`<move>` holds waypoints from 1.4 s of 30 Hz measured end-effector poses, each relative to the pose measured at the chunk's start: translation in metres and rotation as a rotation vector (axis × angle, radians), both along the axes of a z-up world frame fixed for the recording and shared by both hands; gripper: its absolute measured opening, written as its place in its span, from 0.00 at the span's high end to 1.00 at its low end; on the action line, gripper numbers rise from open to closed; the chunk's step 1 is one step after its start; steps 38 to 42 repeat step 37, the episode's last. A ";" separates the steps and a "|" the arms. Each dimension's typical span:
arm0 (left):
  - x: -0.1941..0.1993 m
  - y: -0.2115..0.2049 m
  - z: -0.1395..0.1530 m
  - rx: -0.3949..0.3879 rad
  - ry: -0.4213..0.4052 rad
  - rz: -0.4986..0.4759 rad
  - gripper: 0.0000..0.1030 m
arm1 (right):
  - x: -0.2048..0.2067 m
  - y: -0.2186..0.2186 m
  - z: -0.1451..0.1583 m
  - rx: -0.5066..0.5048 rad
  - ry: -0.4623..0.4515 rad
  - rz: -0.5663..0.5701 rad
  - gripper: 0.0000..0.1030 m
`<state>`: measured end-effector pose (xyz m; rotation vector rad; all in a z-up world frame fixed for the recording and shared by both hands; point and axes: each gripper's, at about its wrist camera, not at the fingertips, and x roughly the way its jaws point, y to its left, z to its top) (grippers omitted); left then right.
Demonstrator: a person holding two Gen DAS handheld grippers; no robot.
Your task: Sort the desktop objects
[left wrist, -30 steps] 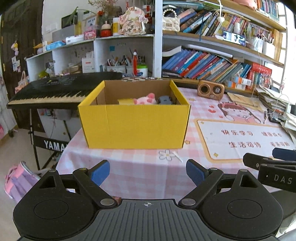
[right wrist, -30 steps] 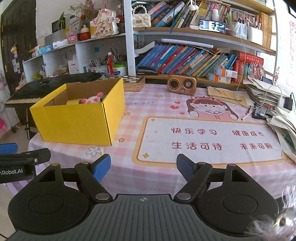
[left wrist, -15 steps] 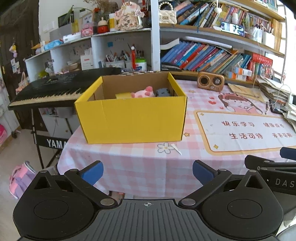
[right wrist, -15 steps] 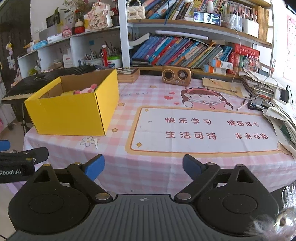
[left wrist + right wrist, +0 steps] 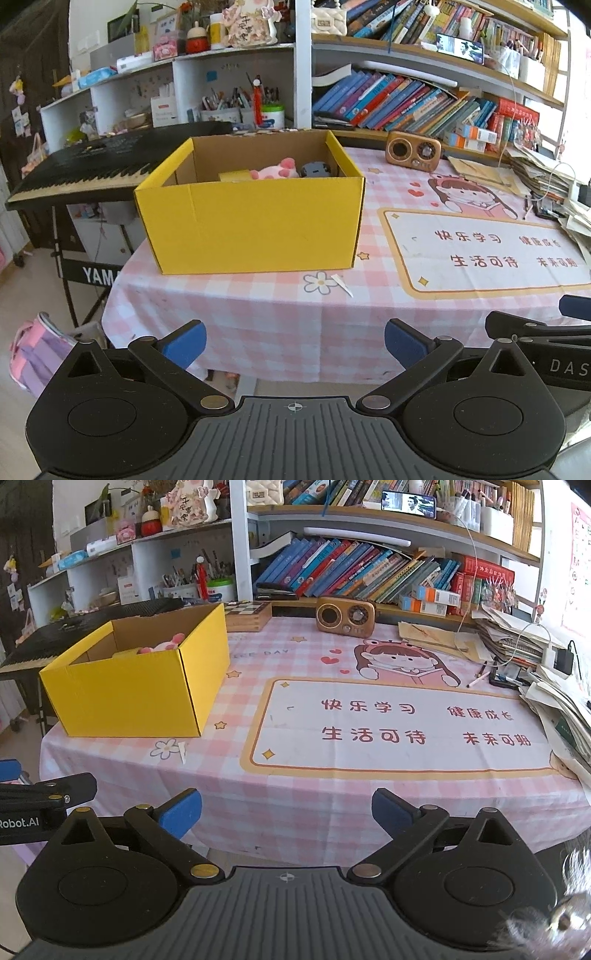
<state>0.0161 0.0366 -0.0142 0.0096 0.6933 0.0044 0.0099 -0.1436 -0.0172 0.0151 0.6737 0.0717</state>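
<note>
A yellow cardboard box [image 5: 255,221] [image 5: 129,698] stands open on the left part of the pink checked tablecloth [image 5: 258,317] [image 5: 295,797]. Inside lie a pink plush toy [image 5: 273,170] [image 5: 162,646], a yellow item [image 5: 233,176] and a dark grey object [image 5: 314,170]. My left gripper [image 5: 294,345] hangs open before the table's near edge, nothing between its blue pads. My right gripper [image 5: 286,814] is beside it, jaws still opening, nothing between them. A small white scrap [image 5: 342,285] [image 5: 182,751] lies in front of the box.
A wooden retro radio [image 5: 413,150] [image 5: 345,614] stands at the table's back. Stacked papers [image 5: 554,698], a pen and cables crowd the right side. A black keyboard [image 5: 96,162] on a stand sits left of the table. Bookshelves fill the back wall. A pink bag [image 5: 37,350] lies on the floor.
Both grippers have opened wider. Both views have pulled back and tilted down slightly, so the box and table look smaller and farther.
</note>
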 end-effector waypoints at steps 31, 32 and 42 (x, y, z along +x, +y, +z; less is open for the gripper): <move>0.002 0.003 -0.005 -0.047 0.028 -0.040 0.00 | 0.004 0.005 -0.003 -0.007 0.013 0.006 0.02; 0.001 0.003 -0.005 -0.048 0.028 -0.041 0.00 | 0.004 0.005 -0.004 -0.006 0.014 0.006 0.02; 0.005 0.003 -0.006 -0.044 0.042 -0.021 0.00 | 0.004 0.003 -0.005 -0.006 0.024 0.010 0.02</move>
